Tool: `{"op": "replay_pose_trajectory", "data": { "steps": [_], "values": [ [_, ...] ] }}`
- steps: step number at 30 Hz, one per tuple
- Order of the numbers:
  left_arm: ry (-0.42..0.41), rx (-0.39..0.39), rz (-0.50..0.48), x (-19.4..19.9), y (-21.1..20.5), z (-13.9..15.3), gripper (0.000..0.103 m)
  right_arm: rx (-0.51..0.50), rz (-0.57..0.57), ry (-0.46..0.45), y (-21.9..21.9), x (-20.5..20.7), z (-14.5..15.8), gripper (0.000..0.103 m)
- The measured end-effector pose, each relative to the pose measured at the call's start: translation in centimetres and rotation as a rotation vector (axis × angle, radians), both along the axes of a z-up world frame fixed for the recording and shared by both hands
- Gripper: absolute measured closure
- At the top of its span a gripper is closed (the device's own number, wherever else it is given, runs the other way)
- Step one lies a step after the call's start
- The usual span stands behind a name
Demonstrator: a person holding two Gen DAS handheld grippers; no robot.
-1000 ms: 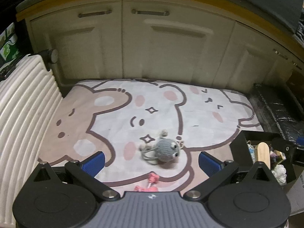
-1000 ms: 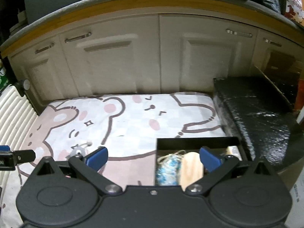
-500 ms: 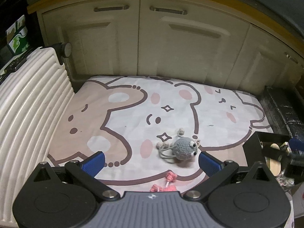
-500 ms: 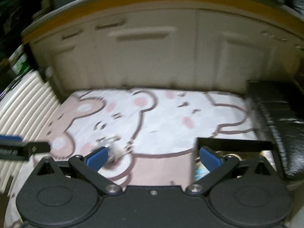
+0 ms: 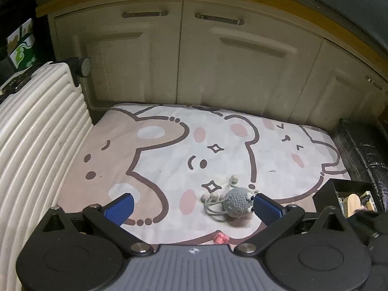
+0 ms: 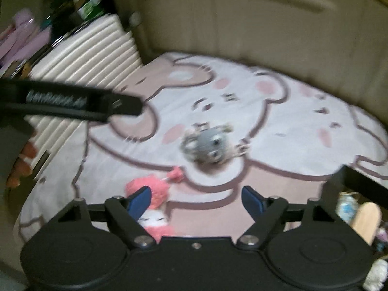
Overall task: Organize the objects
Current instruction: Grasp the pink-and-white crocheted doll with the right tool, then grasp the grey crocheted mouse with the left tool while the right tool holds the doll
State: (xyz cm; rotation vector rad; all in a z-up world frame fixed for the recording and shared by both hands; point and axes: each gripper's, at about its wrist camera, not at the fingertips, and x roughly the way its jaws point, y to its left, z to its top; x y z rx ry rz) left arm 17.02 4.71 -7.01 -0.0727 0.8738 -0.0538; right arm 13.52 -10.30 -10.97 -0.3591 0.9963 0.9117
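Observation:
A grey crocheted octopus toy lies on the bear-print mat; it also shows, blurred, in the right wrist view. My left gripper is open and empty, its right finger pad just beside the toy. A pink and white plush toy lies near me, its pink tip visible in the left wrist view. My right gripper is open and empty, above the mat's near edge, its left finger over the pink toy.
A black open box holding a wooden stick and small items stands at the mat's right; it also shows in the right wrist view. A white ribbed suitcase borders the left. Cream cabinet doors close the back. A black block lies far right.
My right gripper has swung left, from over the black box to face the grey toy and pink toy. My left gripper has shifted left, so the grey toy now sits by its right finger.

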Motion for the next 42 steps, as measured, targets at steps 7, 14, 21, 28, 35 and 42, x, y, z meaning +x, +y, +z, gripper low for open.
{"op": "replay_pose_trajectory", "data": {
  "steps": [7,14,21,28,35,42],
  "values": [
    [-0.001,0.017,-0.037,0.7,-0.3,-0.9,0.0,-0.064,0.158,0.067,3.1,-1.5,-2.2,0.041],
    [0.011,0.001,-0.054,1.4,0.0,-1.4,0.0,-0.112,0.235,0.123,5.3,-2.1,-4.0,0.042],
    [0.026,-0.054,-0.05,2.2,0.7,-1.8,0.0,-0.162,0.219,0.193,6.7,-1.5,-6.2,0.055],
    [0.047,-0.052,-0.068,3.2,0.2,-2.8,0.001,-0.165,0.231,0.2,6.8,-1.4,-7.1,0.064],
    [0.056,-0.039,-0.113,4.5,-1.8,-3.8,0.005,-0.089,0.135,0.234,4.2,0.8,-6.1,0.065],
    [0.118,-0.047,-0.139,6.0,-3.7,-5.9,0.023,-0.036,0.022,0.272,0.8,3.0,-5.1,0.065]
  ]
}}
